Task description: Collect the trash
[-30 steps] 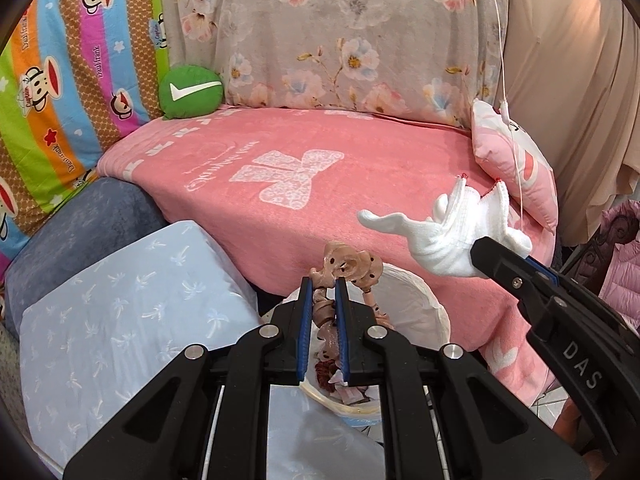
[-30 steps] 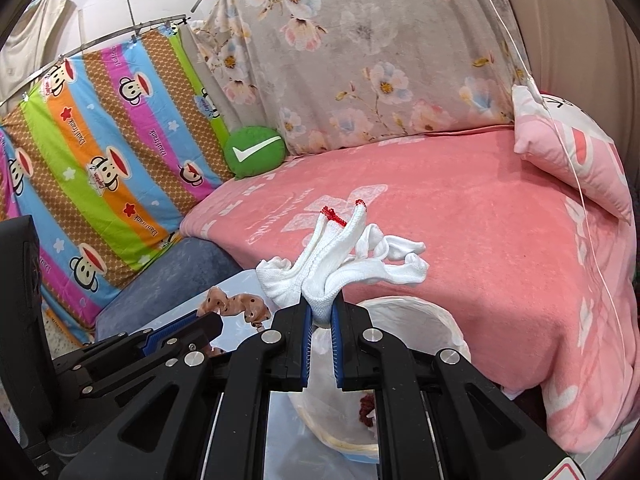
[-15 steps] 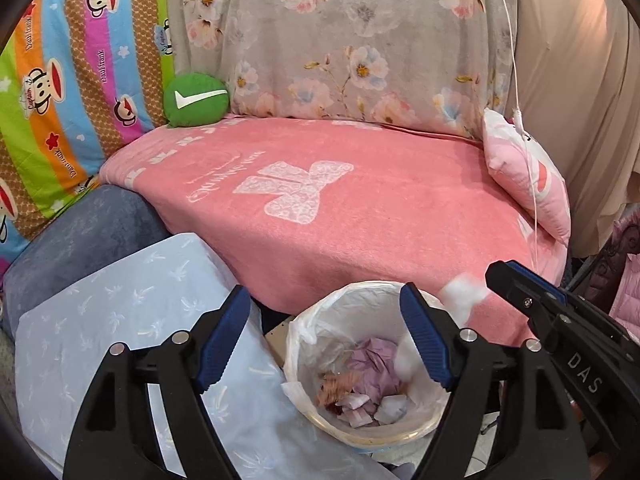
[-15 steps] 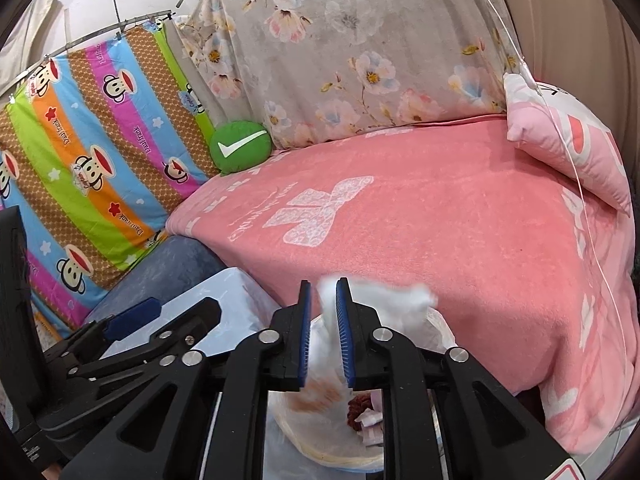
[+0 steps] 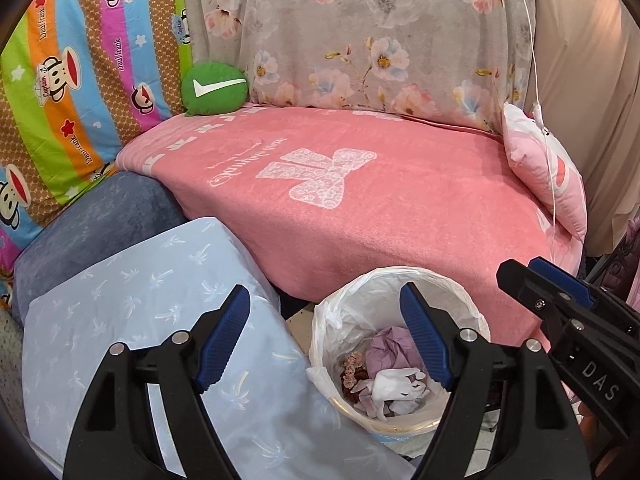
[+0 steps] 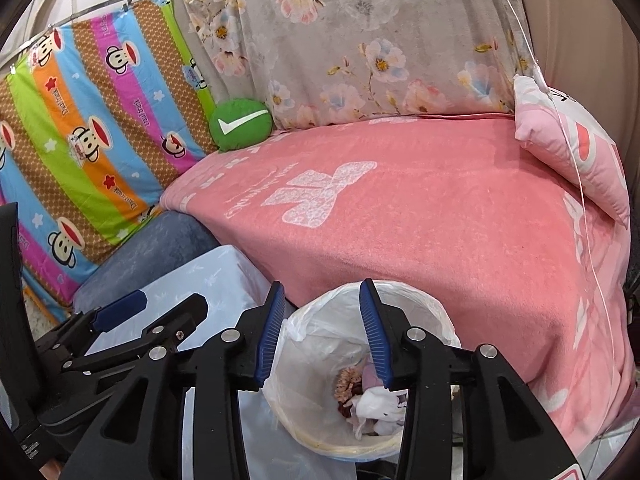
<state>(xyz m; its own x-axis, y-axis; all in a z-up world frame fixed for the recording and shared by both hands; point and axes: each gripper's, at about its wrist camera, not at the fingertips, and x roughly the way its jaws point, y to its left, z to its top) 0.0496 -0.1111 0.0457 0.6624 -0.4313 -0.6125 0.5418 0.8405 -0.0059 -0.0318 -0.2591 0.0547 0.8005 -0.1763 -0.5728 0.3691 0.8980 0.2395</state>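
Note:
A round waste bin lined with a white plastic bag (image 5: 452, 284) stands on the floor against the pink bed; it also shows in the right wrist view (image 6: 424, 300). Inside lie a white glove (image 5: 394, 390), a brown patterned scrap (image 5: 352, 364) and purple crumpled paper (image 5: 386, 350). The glove also shows in the right wrist view (image 6: 376, 406). My left gripper (image 5: 326, 340) is open and empty above the bin's left side. My right gripper (image 6: 322, 336) is open and empty above the bin. The right gripper also shows at the right of the left wrist view (image 5: 560, 300).
A pink blanket covers the bed (image 5: 360, 200). A green cushion (image 5: 214, 88) and a pink pillow (image 5: 548, 176) lie on it. A pale blue cushion (image 5: 160, 320) and a dark blue one (image 5: 100, 216) sit left of the bin. A white cord (image 6: 576, 160) hangs at the right.
Both grippers opened. The left one dropped the brown scrap and the right one dropped the white glove; both now lie in the bin.

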